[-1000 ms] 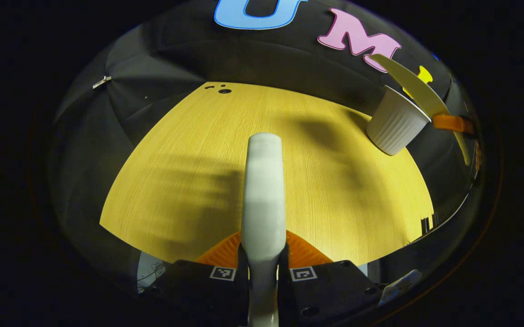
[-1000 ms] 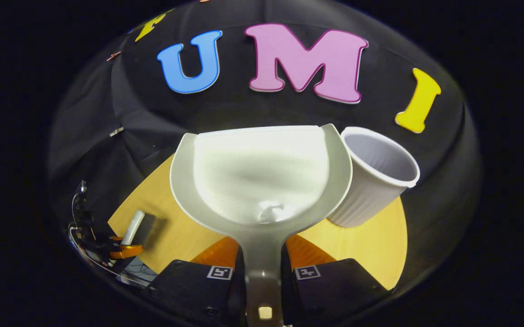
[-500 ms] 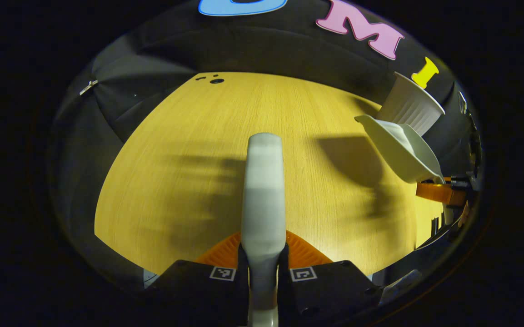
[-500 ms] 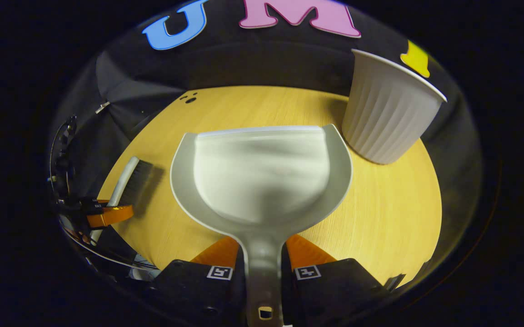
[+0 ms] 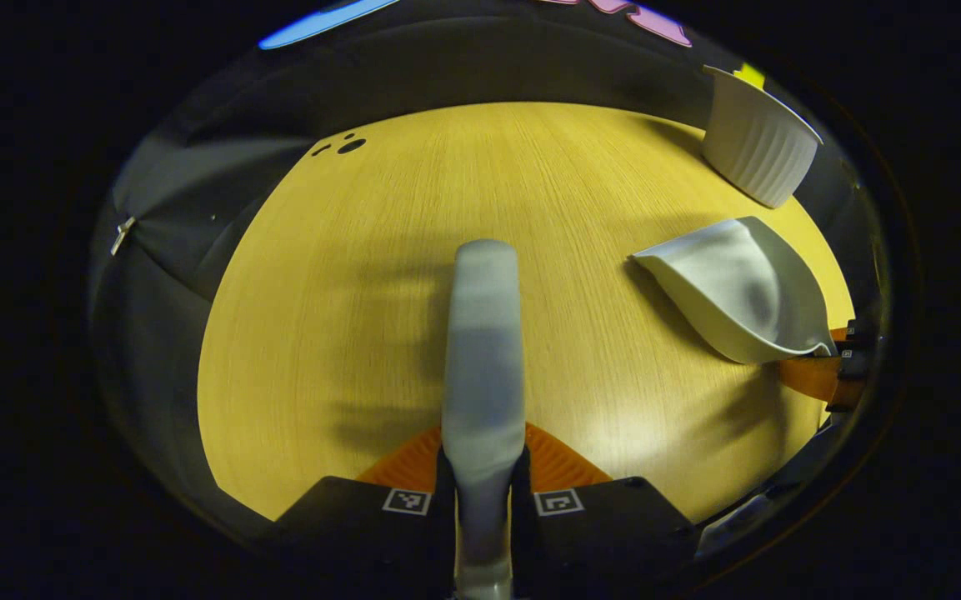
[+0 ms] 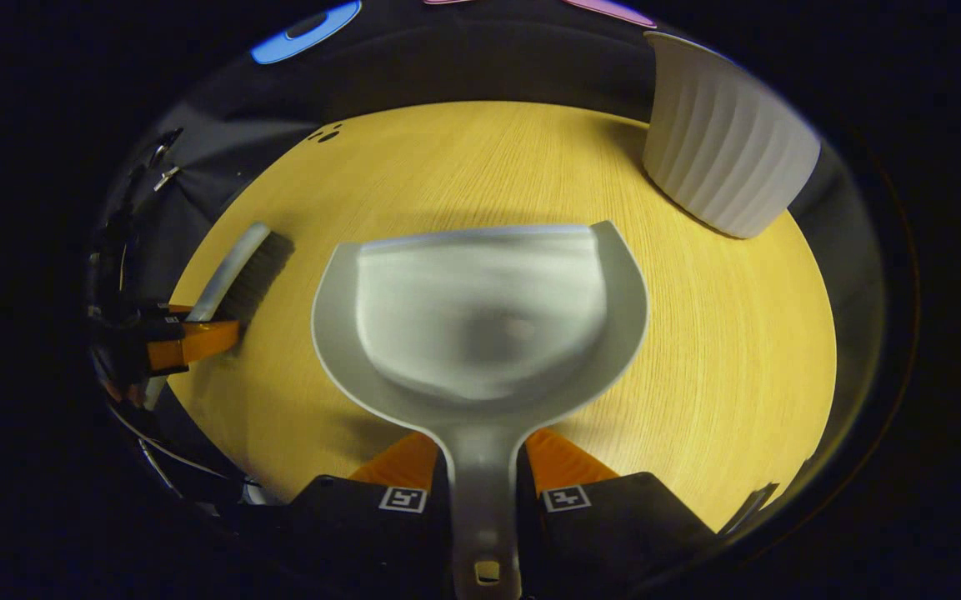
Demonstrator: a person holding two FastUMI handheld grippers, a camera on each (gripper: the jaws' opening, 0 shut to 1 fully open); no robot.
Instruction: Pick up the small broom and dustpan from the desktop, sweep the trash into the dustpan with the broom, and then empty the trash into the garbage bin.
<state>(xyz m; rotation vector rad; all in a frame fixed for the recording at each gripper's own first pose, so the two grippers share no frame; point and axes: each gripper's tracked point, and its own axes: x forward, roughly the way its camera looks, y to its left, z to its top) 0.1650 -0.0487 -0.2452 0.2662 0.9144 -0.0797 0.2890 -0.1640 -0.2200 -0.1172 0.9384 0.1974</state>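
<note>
In the left gripper view my left gripper (image 5: 483, 475) is shut on the handle of the small white broom (image 5: 483, 333), which points straight ahead above the table. My right gripper (image 6: 480, 479) is shut on the handle of the grey-white dustpan (image 6: 480, 325), held low over the wooden table with its pan looking bare inside. The left gripper view has the dustpan (image 5: 734, 287) at the right. In the right gripper view the broom (image 6: 234, 271) with its dark bristles is at the left, held in the left gripper (image 6: 188, 342). The white ribbed garbage bin (image 6: 722, 158) stands at the table's far right.
The round yellow wooden table (image 5: 447, 200) has a few small dark holes (image 5: 347, 146) near its far edge. The bin (image 5: 759, 146) sits near the table's far right rim. Black cloth walls close the booth behind the table.
The dustpan has come away from the bin's rim and dropped toward the table, levelling out. Both grippers have tipped downward, so the table takes up more of each view.
</note>
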